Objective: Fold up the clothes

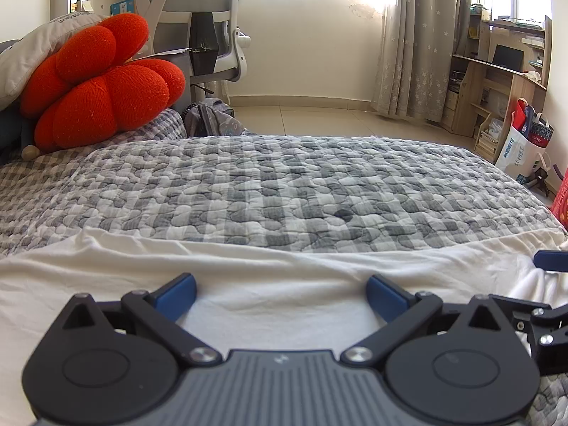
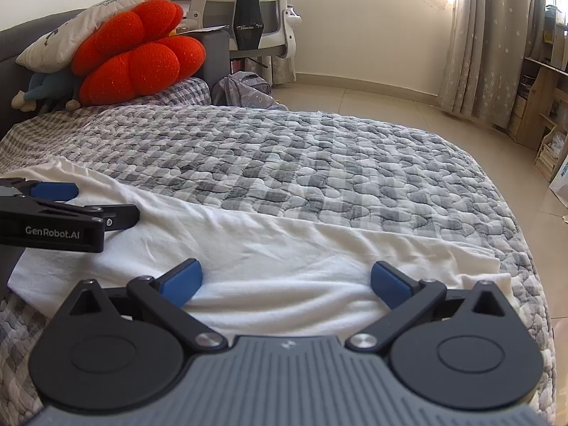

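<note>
White cloth [image 1: 269, 284] lies flat along the near edge of the bed [image 1: 284, 184], and that is the piece of clothing I am here to fold. I see it stretch from left to right across the grey checked quilt [image 2: 319, 163], with a few soft wrinkles in it. My left gripper [image 1: 280, 296] hangs low over the left part of the cloth. Its two blue fingers [image 1: 177, 296] are spread wide apart and hold nothing. My right gripper [image 2: 285, 284] hangs low over the right part of the cloth, near its right end. Its blue fingers [image 2: 183, 282] are spread wide too, and they hold nothing. I cannot tell if the fingers touch the cloth or sit just above it. In the right view I can see the left gripper from the side, at the left edge, over the cloth. In the left view a bit of the right gripper [image 1: 552, 260] pokes in at the right edge. Far off on the left of the bed sits a big red cushion [image 1: 103, 81] beside a grey pillow [image 2: 71, 35]. Past the bed are an office chair [image 1: 198, 17], a curtain [image 1: 419, 42] and a wooden shelf [image 1: 497, 81].
</note>
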Tool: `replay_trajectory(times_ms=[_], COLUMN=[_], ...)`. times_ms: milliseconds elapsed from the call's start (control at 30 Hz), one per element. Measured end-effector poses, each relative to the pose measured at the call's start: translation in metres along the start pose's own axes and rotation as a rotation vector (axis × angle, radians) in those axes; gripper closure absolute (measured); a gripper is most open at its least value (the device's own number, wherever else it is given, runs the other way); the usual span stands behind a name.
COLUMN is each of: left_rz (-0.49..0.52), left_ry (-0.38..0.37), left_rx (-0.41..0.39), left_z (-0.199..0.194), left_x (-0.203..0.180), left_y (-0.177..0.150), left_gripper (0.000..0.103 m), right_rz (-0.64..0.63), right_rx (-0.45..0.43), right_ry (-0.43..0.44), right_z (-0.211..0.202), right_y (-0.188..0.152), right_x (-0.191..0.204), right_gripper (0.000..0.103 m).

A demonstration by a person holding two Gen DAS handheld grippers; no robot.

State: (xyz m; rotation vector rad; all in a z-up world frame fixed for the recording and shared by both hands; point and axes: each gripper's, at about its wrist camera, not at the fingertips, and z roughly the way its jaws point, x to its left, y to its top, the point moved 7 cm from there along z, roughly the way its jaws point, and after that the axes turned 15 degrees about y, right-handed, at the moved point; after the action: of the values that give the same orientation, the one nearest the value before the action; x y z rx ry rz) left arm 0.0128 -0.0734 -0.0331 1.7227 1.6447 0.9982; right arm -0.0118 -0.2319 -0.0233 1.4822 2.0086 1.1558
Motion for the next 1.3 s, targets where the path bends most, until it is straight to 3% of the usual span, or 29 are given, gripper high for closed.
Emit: replay_trajectory(times_ms=[1300], left_rz=[0.0], left_ry=[0.0], left_rx=[0.0], left_z=[-0.0003], left_x=[0.0004], left_y=[0.0002], left_gripper=[0.0], right_rz=[-0.005], right_rx=[-0.012], right_ry=[0.006], right_z=[-0.0006], right_y=[-0.0011], right_x=[-0.0007], right_gripper=[0.0])
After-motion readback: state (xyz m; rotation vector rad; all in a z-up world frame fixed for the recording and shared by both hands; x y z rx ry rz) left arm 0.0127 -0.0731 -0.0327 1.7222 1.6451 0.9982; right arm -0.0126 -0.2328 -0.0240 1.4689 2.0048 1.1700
